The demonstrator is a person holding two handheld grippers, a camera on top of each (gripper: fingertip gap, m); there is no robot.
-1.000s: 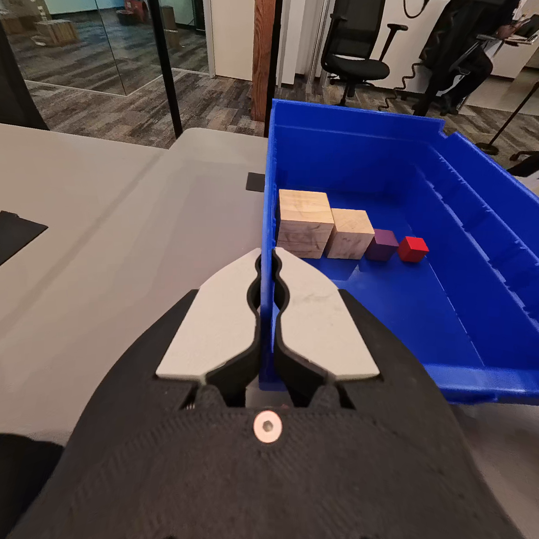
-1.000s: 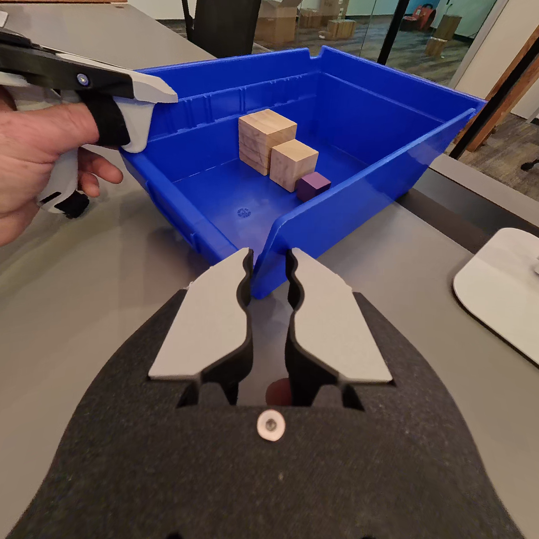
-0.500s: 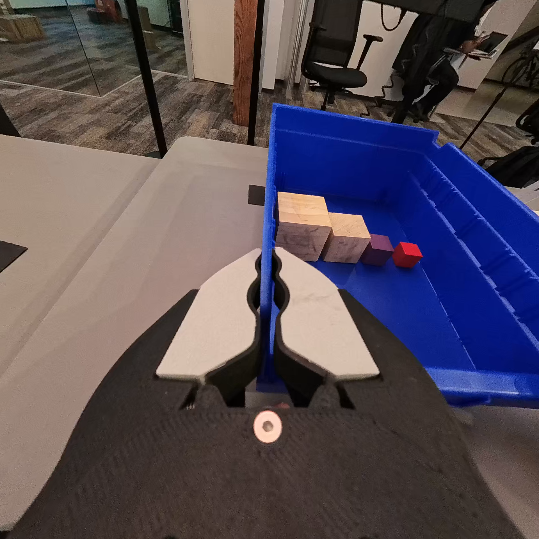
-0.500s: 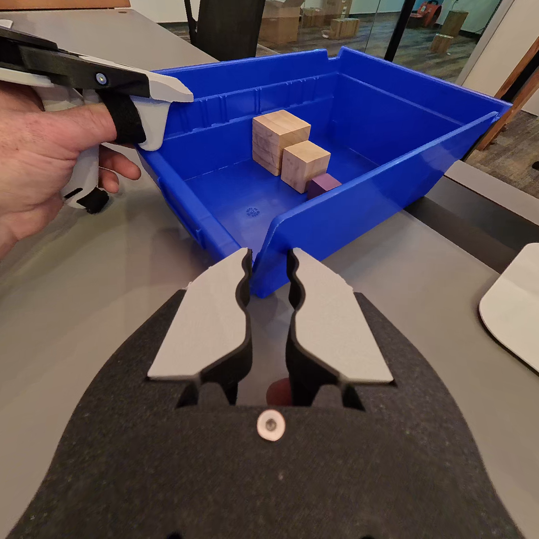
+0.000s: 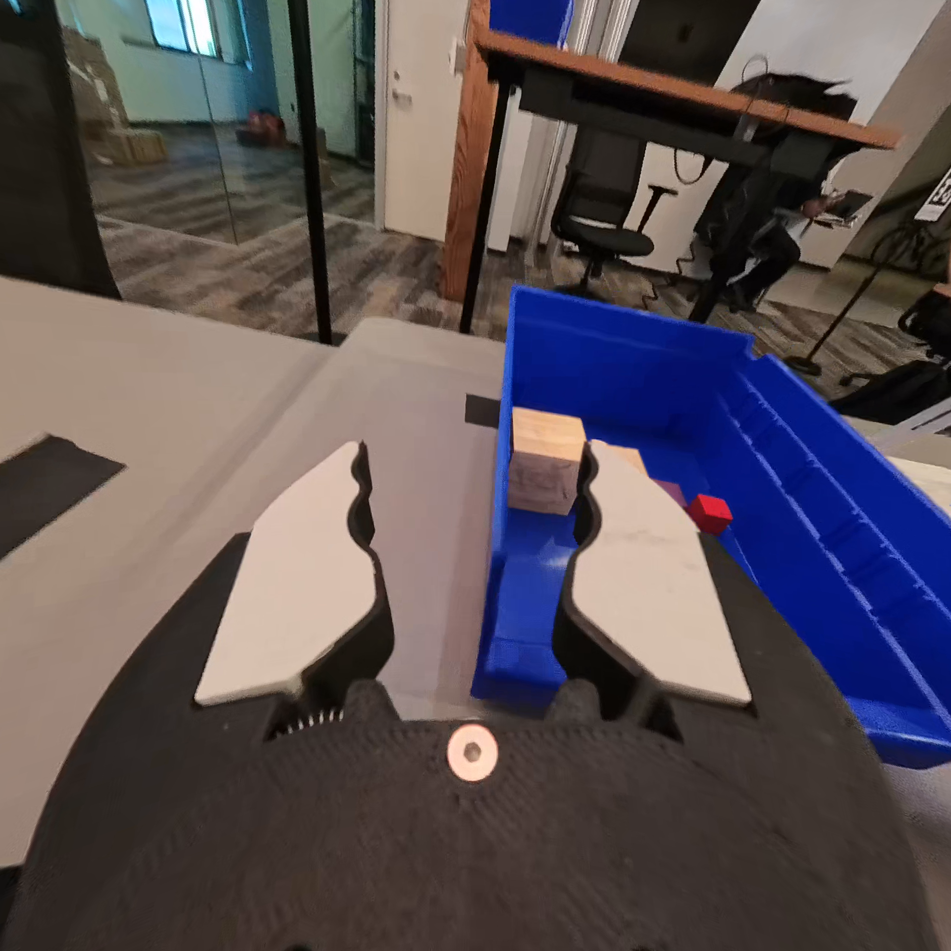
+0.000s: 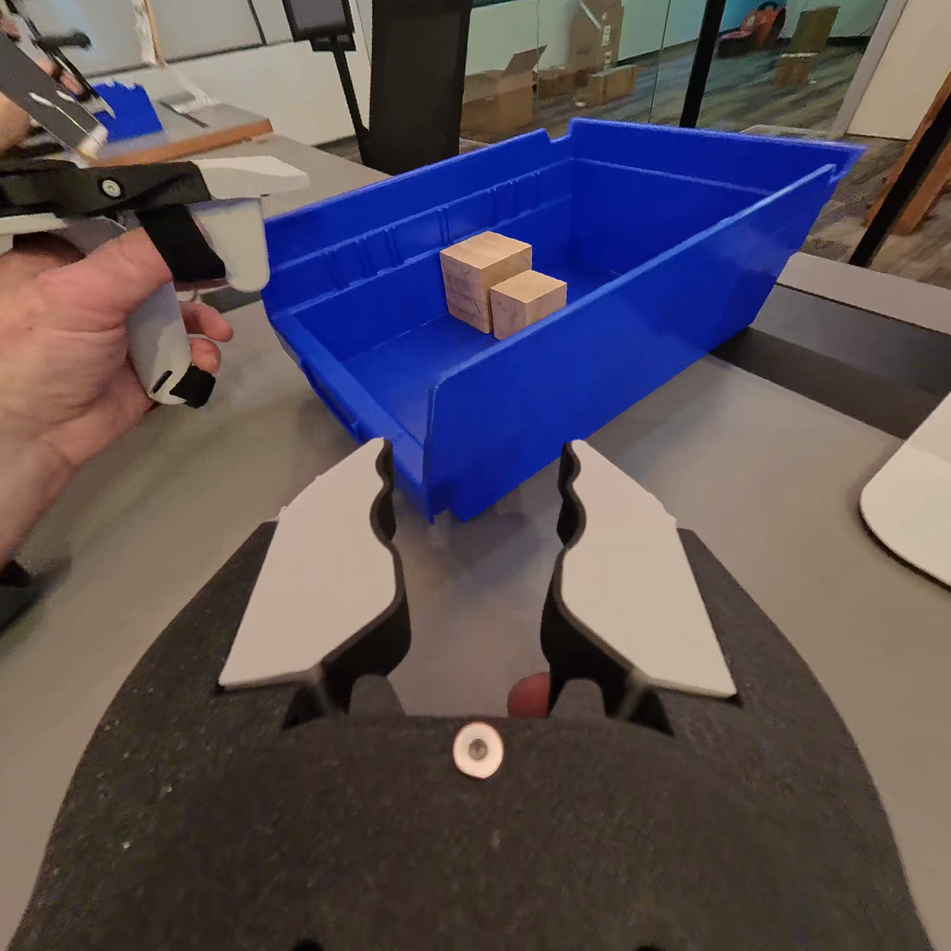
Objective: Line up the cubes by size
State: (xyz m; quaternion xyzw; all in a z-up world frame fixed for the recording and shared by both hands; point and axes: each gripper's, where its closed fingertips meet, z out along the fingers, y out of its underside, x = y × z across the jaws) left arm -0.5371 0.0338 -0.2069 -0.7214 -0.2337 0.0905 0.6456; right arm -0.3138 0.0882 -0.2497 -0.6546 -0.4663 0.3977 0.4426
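A blue bin (image 5: 643, 360) on the grey table holds a row of cubes: a large wooden cube (image 5: 545, 473), a medium wooden cube (image 5: 630, 458), a purple cube (image 5: 674, 494) and a small red cube (image 5: 710, 512). My left gripper (image 5: 476, 453) is open and empty, its fingers straddling the bin's left wall without touching it. My right gripper (image 6: 476, 447) is open and empty at the bin's near corner (image 6: 432, 463). The right wrist view shows the large cube (image 6: 478, 267), the medium cube (image 6: 525, 303) and the left gripper (image 6: 252, 206) in a hand (image 6: 67, 329); the bin wall hides the purple and red cubes.
A black tape patch (image 5: 481, 411) lies on the table by the bin, and a black mat (image 5: 46, 478) at the far left. A white rounded base (image 6: 911, 509) sits right of the bin. An office chair (image 5: 602, 231) and a person (image 5: 772, 231) are beyond the table.
Both grippers have opened wide: the left one was shut on the bin's left wall, the right one nearly closed at the bin's corner. Both views have tilted upward. The cubes have not moved.
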